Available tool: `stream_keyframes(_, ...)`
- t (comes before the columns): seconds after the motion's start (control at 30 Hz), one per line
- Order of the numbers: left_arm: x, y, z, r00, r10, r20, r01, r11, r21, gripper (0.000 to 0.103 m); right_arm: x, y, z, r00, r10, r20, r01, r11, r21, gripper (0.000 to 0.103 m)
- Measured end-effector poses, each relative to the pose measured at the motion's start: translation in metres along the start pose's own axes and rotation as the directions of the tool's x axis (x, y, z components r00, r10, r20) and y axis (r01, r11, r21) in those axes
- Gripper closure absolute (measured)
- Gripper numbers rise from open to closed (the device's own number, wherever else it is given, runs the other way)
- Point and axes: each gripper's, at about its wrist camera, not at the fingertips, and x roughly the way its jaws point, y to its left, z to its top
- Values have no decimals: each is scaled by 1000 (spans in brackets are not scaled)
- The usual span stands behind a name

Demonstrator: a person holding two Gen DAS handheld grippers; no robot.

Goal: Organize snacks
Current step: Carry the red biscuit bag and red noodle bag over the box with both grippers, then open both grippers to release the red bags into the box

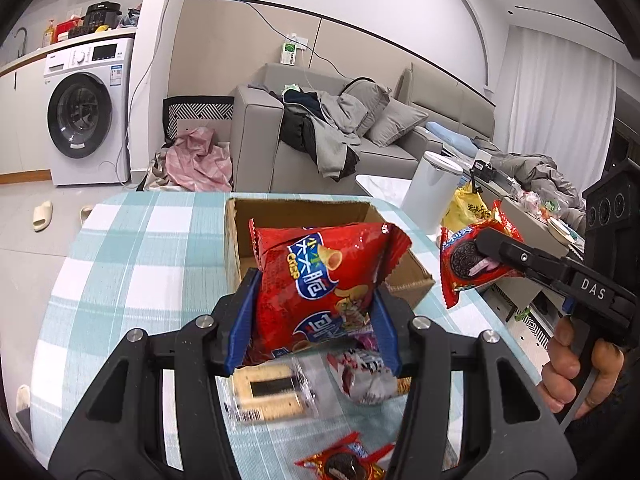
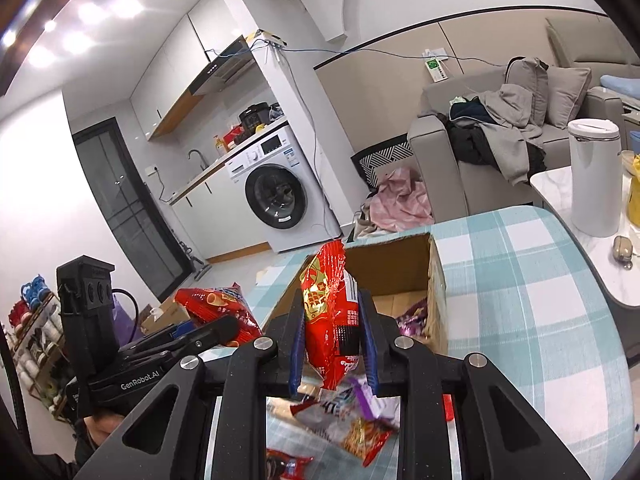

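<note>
Left wrist view: left gripper [image 1: 314,322] pinches the chips [image 1: 320,280] above the box [image 1: 404,276]; right gripper [image 2: 334,344] pinches the cookie pack [image 2: 334,320] near the box's right edge. Lower each inside before letting go.

The box [image 1: 320,216] is sitting on the tabletop [image 1: 132,264], the chip bag [image 1: 320,280] is hanging just in front of it, loose snack packs [image 1: 364,376] are lying nearer on the tabletop, and the cookie pack [image 1: 468,264] is hanging to the box's right.
</note>
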Motion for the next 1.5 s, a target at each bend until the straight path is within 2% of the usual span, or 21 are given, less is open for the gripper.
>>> stream_keyframes(0.33,30,6,23,1000,12,6,-12,1000,11,54,25,-7,13,998,-59,19,59,998,12,79)
stream_keyframes(0.7,82,13,26,999,43,-28,-43,999,10,54,53,-16,16,998,-60,-3,60,997,49,79)
stream_keyframes(0.9,110,24,24,997,49,-53,-50,999,-19,54,70,-16,14,998,-61,-24,62,997,48,79)
stream_keyframes(1.5,150,22,15,994,65,-90,-62,998,28,53,114,-25,3,991,-44,-126,56,994,91,79)
